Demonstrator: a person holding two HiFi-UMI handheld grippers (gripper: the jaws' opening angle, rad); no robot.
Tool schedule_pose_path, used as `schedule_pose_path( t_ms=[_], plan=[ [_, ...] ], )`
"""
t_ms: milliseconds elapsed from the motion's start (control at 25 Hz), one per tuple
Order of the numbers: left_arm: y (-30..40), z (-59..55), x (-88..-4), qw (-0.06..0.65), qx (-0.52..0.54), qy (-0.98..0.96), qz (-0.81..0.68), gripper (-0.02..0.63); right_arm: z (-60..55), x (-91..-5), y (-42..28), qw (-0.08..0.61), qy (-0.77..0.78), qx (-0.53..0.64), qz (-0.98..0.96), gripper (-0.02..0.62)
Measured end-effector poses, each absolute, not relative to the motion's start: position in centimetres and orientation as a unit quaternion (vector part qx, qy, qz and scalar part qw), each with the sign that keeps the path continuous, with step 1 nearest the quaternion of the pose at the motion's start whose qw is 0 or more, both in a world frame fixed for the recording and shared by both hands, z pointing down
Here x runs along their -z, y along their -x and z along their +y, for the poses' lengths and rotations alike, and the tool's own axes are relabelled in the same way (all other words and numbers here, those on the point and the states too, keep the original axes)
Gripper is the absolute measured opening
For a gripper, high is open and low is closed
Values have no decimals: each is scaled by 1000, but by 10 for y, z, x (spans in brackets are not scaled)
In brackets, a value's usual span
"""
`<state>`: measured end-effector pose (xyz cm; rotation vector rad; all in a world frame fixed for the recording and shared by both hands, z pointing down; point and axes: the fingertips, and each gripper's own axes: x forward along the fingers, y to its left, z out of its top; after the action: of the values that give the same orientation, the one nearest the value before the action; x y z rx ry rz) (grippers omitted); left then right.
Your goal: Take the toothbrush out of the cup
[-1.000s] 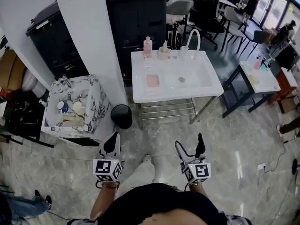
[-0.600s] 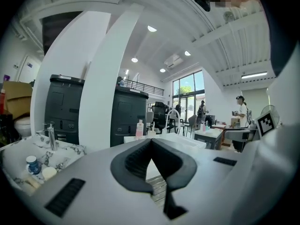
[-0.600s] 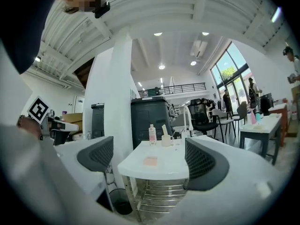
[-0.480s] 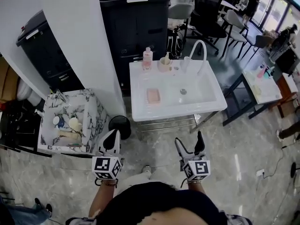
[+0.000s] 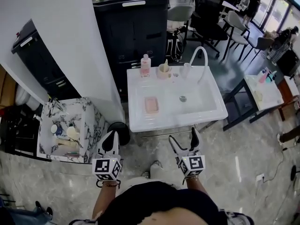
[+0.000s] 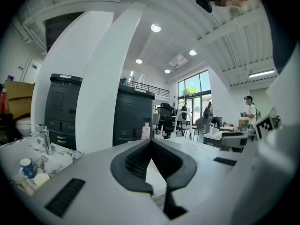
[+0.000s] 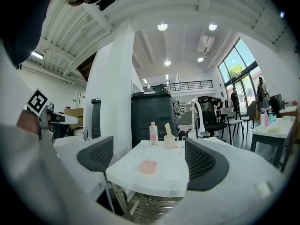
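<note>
Open room runs from the sink's (image 5: 178,123) front edge across the basin, with a pink pad (image 5: 151,104) at its left. At the back edge the cup (image 5: 163,70) is hemmed by a pink bottle (image 5: 145,65) left and, seemingly, a clear glass (image 5: 185,70) right, beside the arching tap (image 5: 199,48).

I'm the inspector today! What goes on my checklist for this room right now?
Surface: white sink, ahead of both grippers, not reached.
Job's things: cup at the sink's back edge; toothbrush standing in it.
Clutter: pink bottle left of the cup; pink pad on the sink's left part; white tap at the back right.
Grippers: left gripper shut, holding nothing; right gripper open, holding nothing.
Cables: one thin lead on the floor, far right.
Surroundings: marble sink at left, black bin beside it, black cabinet behind, office chairs and tables further back.
</note>
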<state>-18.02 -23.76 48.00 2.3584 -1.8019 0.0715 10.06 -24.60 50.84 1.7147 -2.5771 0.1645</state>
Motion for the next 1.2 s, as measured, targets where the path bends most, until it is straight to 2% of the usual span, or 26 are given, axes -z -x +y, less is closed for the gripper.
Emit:
schedule_pose_path(
  t_ms=[200, 440, 600, 920, 1040, 1200],
  plan=[
    [183, -254, -478, 77, -24, -780, -621, 3, -296, -518, -99, 52, -538, -24, -841, 471],
    [191, -265, -482, 99, -14, -761, -641, 3, -373, -510, -103, 33, -548, 19, -836, 469],
    [189, -277, -479, 115, 7, -758, -642, 3, -428, -509, -103, 21, -552, 20, -833, 469],
    [172, -287, -467, 127, 31, -772, -622, 3, -533, -524, -107, 51, -551, -13, -833, 469],
    [159, -282, -476, 140, 15, -782, -607, 3, -565, -538, -103, 87, -539, -25, -838, 469],
    [149, -277, -489, 158, -3, -783, -602, 3, -593, -557, -80, 172, -490, 19, -855, 469]
  ],
)
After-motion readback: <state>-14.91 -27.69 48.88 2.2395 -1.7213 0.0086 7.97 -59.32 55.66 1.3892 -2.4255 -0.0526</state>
